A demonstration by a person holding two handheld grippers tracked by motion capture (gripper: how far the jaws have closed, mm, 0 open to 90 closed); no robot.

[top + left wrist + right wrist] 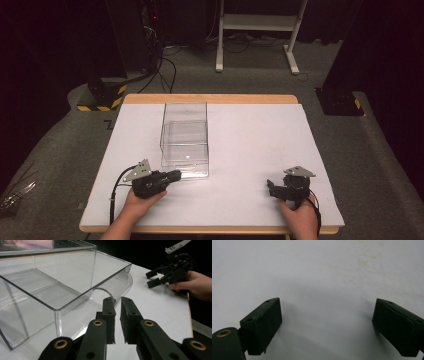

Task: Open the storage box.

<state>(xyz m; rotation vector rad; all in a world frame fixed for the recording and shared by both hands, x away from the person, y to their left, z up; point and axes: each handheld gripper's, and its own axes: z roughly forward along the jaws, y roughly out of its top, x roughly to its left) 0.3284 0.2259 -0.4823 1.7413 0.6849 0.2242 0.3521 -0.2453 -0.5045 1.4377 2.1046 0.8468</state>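
While nearly closed, jaws flank clear box (62, 285) handle.

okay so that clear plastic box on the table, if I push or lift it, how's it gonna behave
The clear box looks rigid and thin-walled, so probably light. Its glossy walls may slip between fingers. Empty and flat-bottomed on the smooth white table, it would likely slide rather than tip.

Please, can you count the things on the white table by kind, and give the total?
Clear plastic box: 1
Black tongs, held in a hand: 2 (left tongs, right tongs)
Total: 3
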